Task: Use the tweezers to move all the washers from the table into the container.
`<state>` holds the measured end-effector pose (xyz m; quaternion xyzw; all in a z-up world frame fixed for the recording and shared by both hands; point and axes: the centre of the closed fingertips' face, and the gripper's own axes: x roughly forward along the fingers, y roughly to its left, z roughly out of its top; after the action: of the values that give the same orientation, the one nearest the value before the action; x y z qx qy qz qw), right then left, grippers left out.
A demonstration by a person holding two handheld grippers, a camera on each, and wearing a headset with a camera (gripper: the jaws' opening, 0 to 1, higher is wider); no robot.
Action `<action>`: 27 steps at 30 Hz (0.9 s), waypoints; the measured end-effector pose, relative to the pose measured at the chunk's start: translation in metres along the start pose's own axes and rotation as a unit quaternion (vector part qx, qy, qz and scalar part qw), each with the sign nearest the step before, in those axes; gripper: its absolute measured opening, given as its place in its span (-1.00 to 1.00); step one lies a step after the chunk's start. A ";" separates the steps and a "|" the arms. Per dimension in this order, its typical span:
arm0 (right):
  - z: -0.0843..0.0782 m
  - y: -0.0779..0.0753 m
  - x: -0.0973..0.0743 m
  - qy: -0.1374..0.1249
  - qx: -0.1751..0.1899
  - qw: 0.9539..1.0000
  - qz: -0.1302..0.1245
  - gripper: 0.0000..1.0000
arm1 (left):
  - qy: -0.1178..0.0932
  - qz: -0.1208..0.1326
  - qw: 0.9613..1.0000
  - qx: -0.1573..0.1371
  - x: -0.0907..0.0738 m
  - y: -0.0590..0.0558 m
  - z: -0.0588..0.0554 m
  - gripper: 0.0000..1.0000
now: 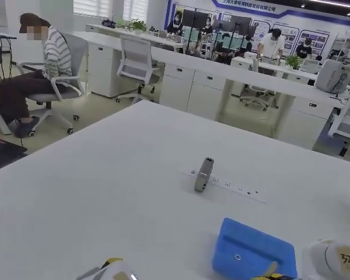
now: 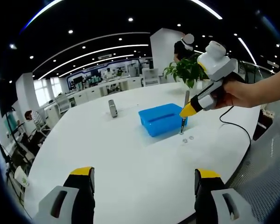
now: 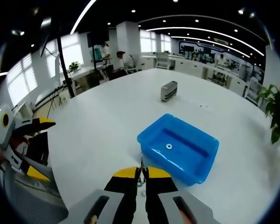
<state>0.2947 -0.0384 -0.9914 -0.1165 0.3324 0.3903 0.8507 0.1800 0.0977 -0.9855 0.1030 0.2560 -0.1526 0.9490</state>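
Blue rectangular plastic container: one small metal washer inside | my right gripper: clamped on thin metal tweezers | my left gripper: jaws wide apart | left gripper view adds: two loose washers on the white table, just beside the container

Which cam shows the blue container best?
Right gripper view: blue container close, whole, interior and one washer visible. Head view: blue container small, at the frame's bottom. Left gripper view: blue container farther, side-on.
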 end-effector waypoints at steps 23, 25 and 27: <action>0.032 -0.011 -0.007 -0.017 -0.010 1.000 0.001 -0.98 | 0.005 -0.002 1.000 0.003 0.001 -0.001 -0.002 0.81; 0.036 -0.012 -0.006 -0.020 -0.011 1.000 0.001 -0.98 | 0.006 -0.002 1.000 0.003 0.001 -0.001 -0.002 0.81; 0.040 -0.015 -0.004 -0.022 -0.013 1.000 0.000 -0.98 | 0.007 -0.002 1.000 0.005 0.001 -0.001 -0.002 0.80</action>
<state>0.3224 -0.0323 -0.9599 -0.1193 0.3083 0.3969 0.8562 0.1791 0.0969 -0.9878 0.1078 0.2621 -0.1550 0.9464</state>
